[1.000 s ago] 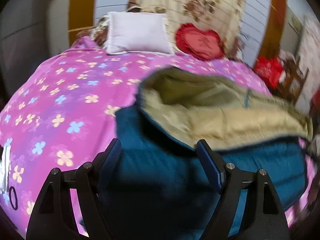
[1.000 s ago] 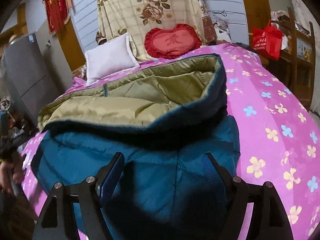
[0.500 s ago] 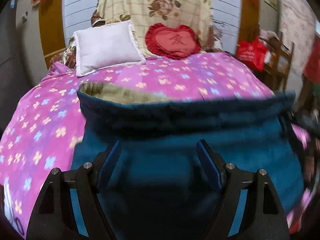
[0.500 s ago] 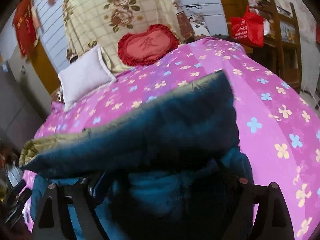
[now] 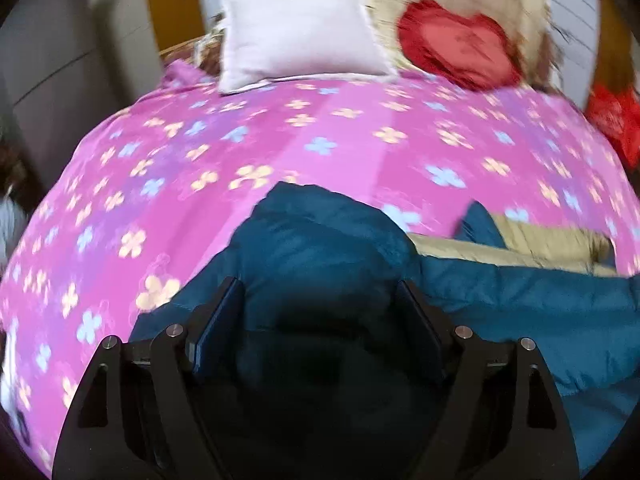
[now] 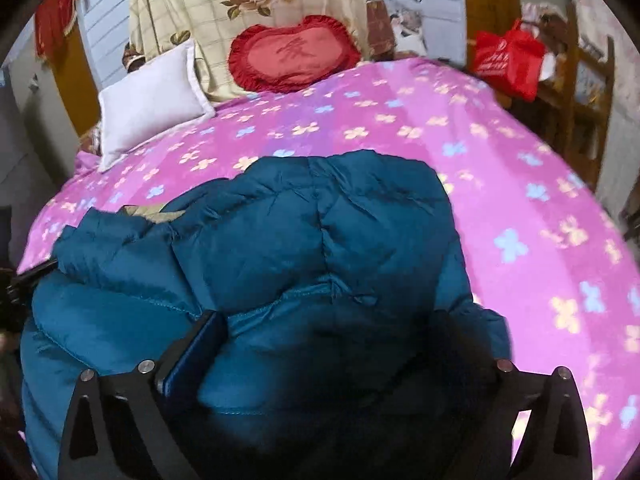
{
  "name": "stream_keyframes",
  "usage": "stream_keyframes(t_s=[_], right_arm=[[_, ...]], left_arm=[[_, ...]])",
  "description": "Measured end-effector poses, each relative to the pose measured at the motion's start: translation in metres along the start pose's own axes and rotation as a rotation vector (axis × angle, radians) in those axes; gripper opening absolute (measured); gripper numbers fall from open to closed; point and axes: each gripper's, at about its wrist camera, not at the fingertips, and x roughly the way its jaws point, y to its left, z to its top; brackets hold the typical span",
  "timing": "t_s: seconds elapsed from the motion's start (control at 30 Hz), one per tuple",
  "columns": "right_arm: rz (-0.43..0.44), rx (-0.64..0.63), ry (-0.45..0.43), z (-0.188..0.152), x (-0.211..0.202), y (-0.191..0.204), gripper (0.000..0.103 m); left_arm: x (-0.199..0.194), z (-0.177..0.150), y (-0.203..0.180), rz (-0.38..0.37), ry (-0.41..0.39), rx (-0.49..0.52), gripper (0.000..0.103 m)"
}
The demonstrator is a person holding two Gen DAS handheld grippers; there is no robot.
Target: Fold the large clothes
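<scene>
Two grippers of mine hang over a teal padded jacket (image 6: 312, 248) heaped on the near end of a bed, on a pink bedspread (image 5: 328, 128) printed with yellow and blue flowers.

From my left wrist camera, the left gripper (image 5: 320, 316) points down at the jacket's left end. Its two blue pads stand wide apart with a puffy mound of teal cloth bulging up between them; the cloth lies against the inner faces, but through the blur I cannot tell if they press it or merely flank it. To the right of that mound a strip of the jacket's tan lining (image 5: 516, 246) shows, turned up beside a teal flap.

From my right wrist camera, the right gripper (image 6: 324, 328) is over the jacket's right part. Its jaws are opening, and they are spread as far as I have seen them; the left pad rests along a stitched seam, while the right finger is sunk in shadow behind the cloth. The jacket's folded bulk swells between the two fingers, loose and not pinched.

At the head of the bed, left to right, lie a white pillow (image 6: 148, 100), a red heart-shaped cushion (image 6: 296, 54) and, off the bed's right corner, a red bag (image 6: 508, 60). Behind the cushions hangs a cream cloth (image 6: 240, 4) with roses.
</scene>
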Motion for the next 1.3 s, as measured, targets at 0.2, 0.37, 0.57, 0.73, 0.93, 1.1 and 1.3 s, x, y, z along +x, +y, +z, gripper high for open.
stream_keyframes(t_s=[0.2, 0.37, 0.57, 0.73, 0.93, 1.1, 1.3], right_arm=[[-0.018, -0.005, 0.032, -0.002, 0.008, 0.000, 0.103], [-0.070, -0.016, 0.017, -0.003, -0.021, 0.006, 0.102], [-0.054, -0.107, -0.145, -0.041, -0.096, 0.023, 0.102], [-0.041, -0.104, -0.222, -0.089, -0.139, 0.027, 0.102], [0.051, -0.103, -0.121, -0.138, -0.137, 0.032, 0.102], [0.056, -0.147, -0.034, -0.145, -0.113, 0.024, 0.103], [0.054, -0.163, -0.046, -0.150, -0.110, 0.021, 0.103]], left_arm=[[-0.005, -0.001, -0.011, 0.054, 0.021, 0.084, 0.081], [-0.066, 0.002, 0.026, -0.025, -0.100, 0.105, 0.081], [-0.125, -0.043, 0.083, -0.137, -0.090, 0.099, 0.080], [-0.145, -0.103, 0.092, -0.182, -0.049, 0.050, 0.080], [-0.132, -0.161, 0.058, -0.157, -0.062, 0.143, 0.084], [-0.128, -0.164, 0.057, -0.157, -0.068, 0.115, 0.085], [-0.136, -0.178, 0.059, -0.131, -0.095, 0.088, 0.085]])
